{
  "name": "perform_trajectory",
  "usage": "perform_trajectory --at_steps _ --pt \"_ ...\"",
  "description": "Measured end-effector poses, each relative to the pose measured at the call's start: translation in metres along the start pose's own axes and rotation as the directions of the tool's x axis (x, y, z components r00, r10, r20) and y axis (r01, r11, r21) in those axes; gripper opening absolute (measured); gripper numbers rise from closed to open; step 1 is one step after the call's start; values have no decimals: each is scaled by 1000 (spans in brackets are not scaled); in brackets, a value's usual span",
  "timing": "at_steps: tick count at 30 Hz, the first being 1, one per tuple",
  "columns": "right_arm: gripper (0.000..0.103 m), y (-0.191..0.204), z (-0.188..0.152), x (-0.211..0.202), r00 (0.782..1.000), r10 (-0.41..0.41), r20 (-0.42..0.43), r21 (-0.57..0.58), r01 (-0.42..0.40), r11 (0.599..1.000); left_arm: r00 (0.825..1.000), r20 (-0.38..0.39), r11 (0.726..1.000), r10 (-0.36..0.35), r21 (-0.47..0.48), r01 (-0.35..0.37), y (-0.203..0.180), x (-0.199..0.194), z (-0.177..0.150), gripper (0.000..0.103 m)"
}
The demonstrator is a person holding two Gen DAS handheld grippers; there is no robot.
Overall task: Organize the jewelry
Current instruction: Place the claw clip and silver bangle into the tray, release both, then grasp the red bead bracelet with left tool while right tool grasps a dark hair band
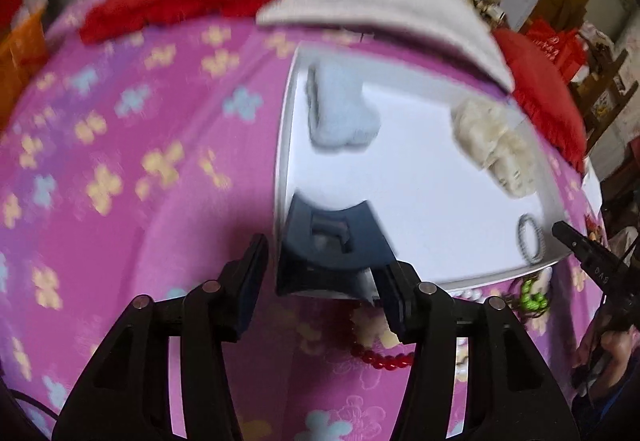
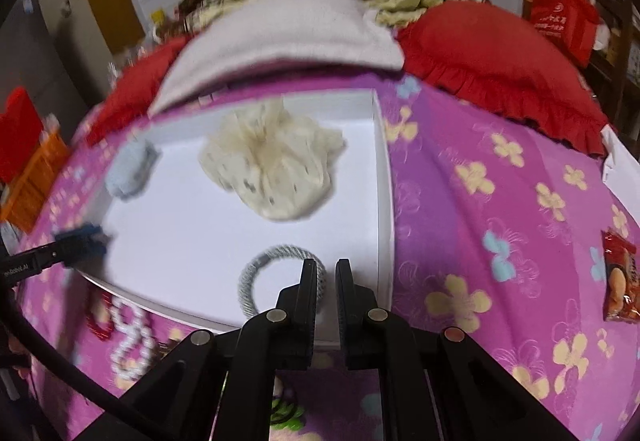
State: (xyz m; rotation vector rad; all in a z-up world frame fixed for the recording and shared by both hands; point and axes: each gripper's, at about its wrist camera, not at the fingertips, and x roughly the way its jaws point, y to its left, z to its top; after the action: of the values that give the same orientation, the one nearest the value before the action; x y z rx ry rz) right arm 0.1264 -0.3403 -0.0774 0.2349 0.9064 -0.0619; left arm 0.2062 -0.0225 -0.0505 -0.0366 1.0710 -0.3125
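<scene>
Over the bed, left wrist view: your left tool points down at the near left corner of the white tray. Its jaws stand at a middling gap with the dark blue hair claw between them; blur hides whether the pads press it, so grip unclear. Pale blue scrunchie lies in the tray at 12 o'clock from the claw, cream scrunchie at 2 o'clock. Grey hair tie sits at the tray's 3 o'clock edge, right tool's tip just beside it. Red bead bracelet and green beads lie on the pink flowered bedspread, outside the tray, near its front edge.

Right wrist view: your right tool has its jaws at a narrow gap, left finger over the grey hair tie rim; nothing clearly pinched. Cream scrunchie at 12 o'clock, pale blue scrunchie at 10. White pearl string lies on the bedspread at 8 o'clock. Snack packet at 3 o'clock, well apart.
</scene>
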Motion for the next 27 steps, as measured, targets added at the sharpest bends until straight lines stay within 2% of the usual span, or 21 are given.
perform_trajectory --at_steps 1,3,6,10,14,18,27 --pt "21 0 0 -9 1000 4 16 3 -4 1000 1000 29 1000 3 2 -3 0 -12 2 53" --pt "31 1 -3 -26 999 6 46 1 -6 1000 997 73 1000 9 -4 -9 0 -36 3 54" --pt "33 -1 -15 -47 997 16 73 2 -16 1000 993 111 1000 28 -6 -28 3 -62 -5 59" --pt "33 -14 -50 -65 998 20 60 34 -22 999 991 125 999 48 -2 -48 9 -79 -36 60" --pt "33 -23 -81 -65 999 44 24 76 -46 996 997 73 999 35 -27 -34 13 -66 -71 60" --pt "33 -19 -97 -56 997 71 -6 102 -70 992 1000 -7 997 -3 -81 3 14 -41 -92 60" --pt "33 0 -88 -35 994 109 1 84 -109 990 1000 -8 997 -23 -74 23 -1 -17 -87 60"
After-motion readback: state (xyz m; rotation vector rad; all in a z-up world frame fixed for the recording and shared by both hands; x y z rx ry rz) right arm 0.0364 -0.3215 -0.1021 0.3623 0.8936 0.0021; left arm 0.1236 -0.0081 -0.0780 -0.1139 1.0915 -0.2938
